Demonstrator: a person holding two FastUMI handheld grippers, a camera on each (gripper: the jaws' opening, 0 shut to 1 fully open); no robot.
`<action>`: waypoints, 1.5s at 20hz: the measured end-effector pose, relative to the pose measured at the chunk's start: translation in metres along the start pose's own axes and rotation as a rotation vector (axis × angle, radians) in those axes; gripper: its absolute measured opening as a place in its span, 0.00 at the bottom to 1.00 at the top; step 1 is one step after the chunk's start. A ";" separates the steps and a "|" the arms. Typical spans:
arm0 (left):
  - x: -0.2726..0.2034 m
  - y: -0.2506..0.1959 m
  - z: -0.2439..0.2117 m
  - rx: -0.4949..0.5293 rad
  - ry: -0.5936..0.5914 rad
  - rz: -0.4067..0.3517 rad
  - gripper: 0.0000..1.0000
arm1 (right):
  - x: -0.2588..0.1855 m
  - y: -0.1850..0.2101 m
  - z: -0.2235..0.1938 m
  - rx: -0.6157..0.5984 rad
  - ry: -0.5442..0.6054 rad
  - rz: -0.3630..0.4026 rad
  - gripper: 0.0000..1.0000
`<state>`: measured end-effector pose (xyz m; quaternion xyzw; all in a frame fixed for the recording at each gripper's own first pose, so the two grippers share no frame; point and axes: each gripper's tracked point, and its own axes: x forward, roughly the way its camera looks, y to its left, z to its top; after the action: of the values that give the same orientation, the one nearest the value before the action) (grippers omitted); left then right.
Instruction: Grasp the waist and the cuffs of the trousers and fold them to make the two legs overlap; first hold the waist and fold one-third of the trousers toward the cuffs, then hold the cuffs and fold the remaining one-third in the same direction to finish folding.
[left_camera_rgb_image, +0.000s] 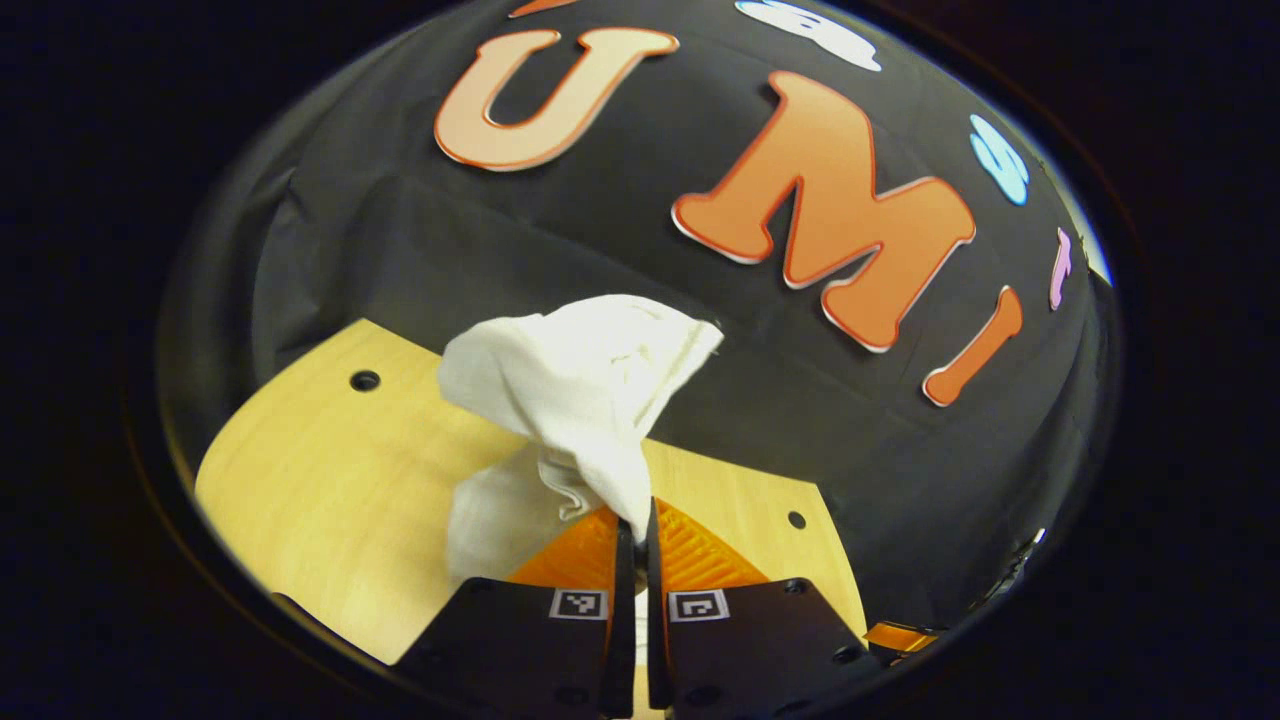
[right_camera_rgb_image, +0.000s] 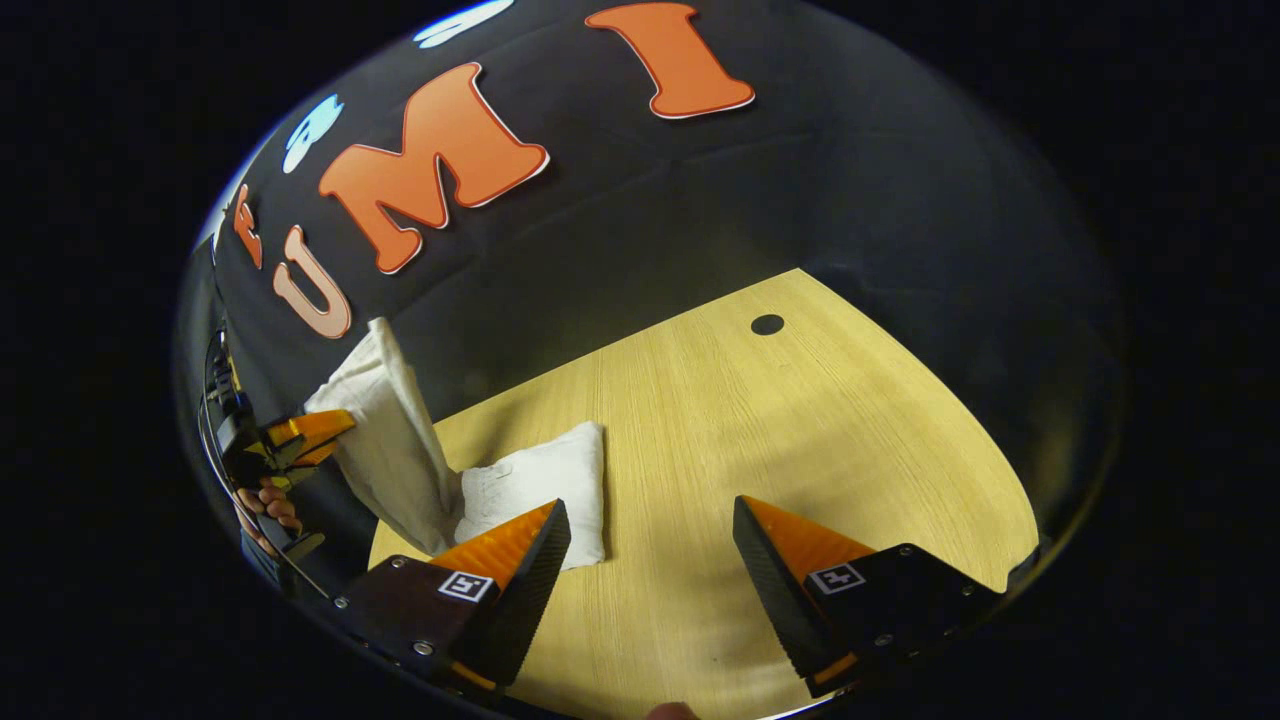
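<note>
Left gripper (left_camera_rgb_image: 634, 535): fingers clenched on a bunched part of the white trousers (left_camera_rgb_image: 585, 385), lifting it above the wooden table (left_camera_rgb_image: 320, 470). The rest of the trousers lies folded on the table's left part, just beyond the right gripper (right_camera_rgb_image: 650, 530), whose fingers stand released, wide apart over bare wood, gripping nothing. A hand (right_camera_rgb_image: 268, 505) holds the left gripper at far left.

A pale wooden table (right_camera_rgb_image: 800, 420) with small round holes (right_camera_rgb_image: 767, 324) stands against the booth's black cloth wall (right_camera_rgb_image: 900, 180).
</note>
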<state>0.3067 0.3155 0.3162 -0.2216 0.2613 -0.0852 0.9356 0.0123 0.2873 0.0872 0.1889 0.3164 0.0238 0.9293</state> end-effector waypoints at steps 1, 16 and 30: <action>0.003 -0.022 -0.019 0.019 0.047 -0.046 0.08 | -0.002 -0.004 0.001 0.000 -0.003 -0.004 0.99; -0.093 -0.042 0.025 0.343 -0.171 0.017 0.99 | -0.034 0.075 0.071 -0.215 -0.195 0.055 0.98; -0.213 -0.035 0.085 0.496 -0.598 0.102 0.96 | -0.125 0.198 0.079 -0.379 -0.487 0.115 0.98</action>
<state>0.1694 0.3744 0.4940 0.0094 -0.0407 -0.0307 0.9987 -0.0251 0.4244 0.2895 0.0298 0.0631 0.0888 0.9936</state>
